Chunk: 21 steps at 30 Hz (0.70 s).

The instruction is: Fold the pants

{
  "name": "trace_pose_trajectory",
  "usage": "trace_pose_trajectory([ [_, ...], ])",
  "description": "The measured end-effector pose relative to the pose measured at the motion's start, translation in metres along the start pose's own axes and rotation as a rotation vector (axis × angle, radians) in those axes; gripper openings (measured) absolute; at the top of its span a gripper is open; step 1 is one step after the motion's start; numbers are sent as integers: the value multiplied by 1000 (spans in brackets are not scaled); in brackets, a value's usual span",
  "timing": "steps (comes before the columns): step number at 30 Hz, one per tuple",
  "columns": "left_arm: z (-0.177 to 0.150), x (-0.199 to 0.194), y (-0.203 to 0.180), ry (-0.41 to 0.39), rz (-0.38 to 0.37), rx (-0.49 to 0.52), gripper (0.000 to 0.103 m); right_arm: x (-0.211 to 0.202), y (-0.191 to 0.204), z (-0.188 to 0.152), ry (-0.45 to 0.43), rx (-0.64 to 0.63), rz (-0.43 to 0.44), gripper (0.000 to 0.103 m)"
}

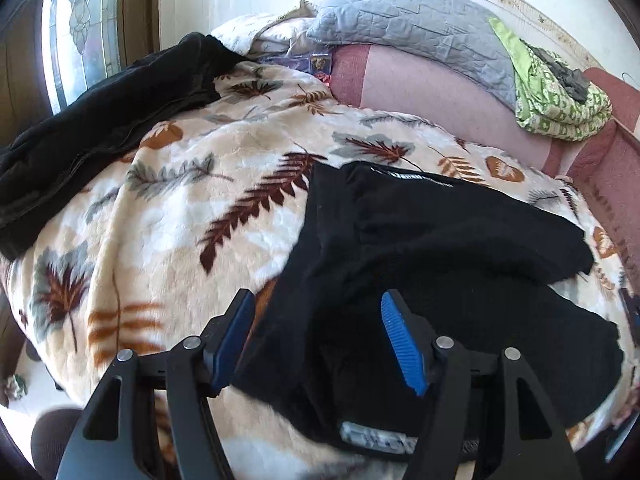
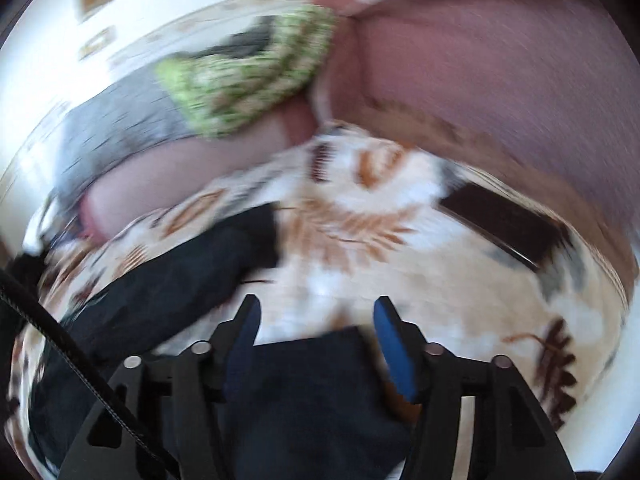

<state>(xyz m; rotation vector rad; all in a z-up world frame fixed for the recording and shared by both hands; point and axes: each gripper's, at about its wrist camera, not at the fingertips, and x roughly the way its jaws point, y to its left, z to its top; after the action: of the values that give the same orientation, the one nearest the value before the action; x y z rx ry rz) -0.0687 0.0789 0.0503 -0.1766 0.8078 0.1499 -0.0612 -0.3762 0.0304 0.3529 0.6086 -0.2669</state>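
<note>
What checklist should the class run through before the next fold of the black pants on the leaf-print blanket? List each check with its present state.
1. Black pants lie on the leaf-print blanket: ok.
2. Left hand-held gripper open, its pads apart, with pants cloth between them but not pinched: ok.
3. Right hand-held gripper open over the dark cloth edge: ok.
4. Pants flat and smooth: not ok; folds and a raised layer show.
5. Second dark garment lies apart from the pants: ok.
6. Right wrist view sharp enough to judge edge alignment: cannot tell; it is blurred.
</note>
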Motion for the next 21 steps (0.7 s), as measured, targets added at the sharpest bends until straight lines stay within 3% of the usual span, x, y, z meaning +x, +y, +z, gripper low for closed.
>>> trace_pose_trajectory([
  [2, -7, -17, -1, -2, -17, -6, 73, 0, 21, -3, 12, -44, 60, 67],
  [4, -12, -37, -1, -22, -15, -7, 75, 0, 40, -8, 30, -82, 117, 67],
  [8, -12, -71, -4, -64, -19, 14, 79, -7, 65, -12, 0, -166, 157, 67],
  [12, -9, -88, -12, -111, -15, 56, 83, -20, 82, -17, -78, -273, 108, 74],
  [19, 1, -75, -10, -47, -63, 46, 83, -24, 100, -17, -116, -321, 111, 82],
  [21, 5, -73, -7, -45, -53, 42, 83, -12, 100, -25, -94, -322, 69, 83],
])
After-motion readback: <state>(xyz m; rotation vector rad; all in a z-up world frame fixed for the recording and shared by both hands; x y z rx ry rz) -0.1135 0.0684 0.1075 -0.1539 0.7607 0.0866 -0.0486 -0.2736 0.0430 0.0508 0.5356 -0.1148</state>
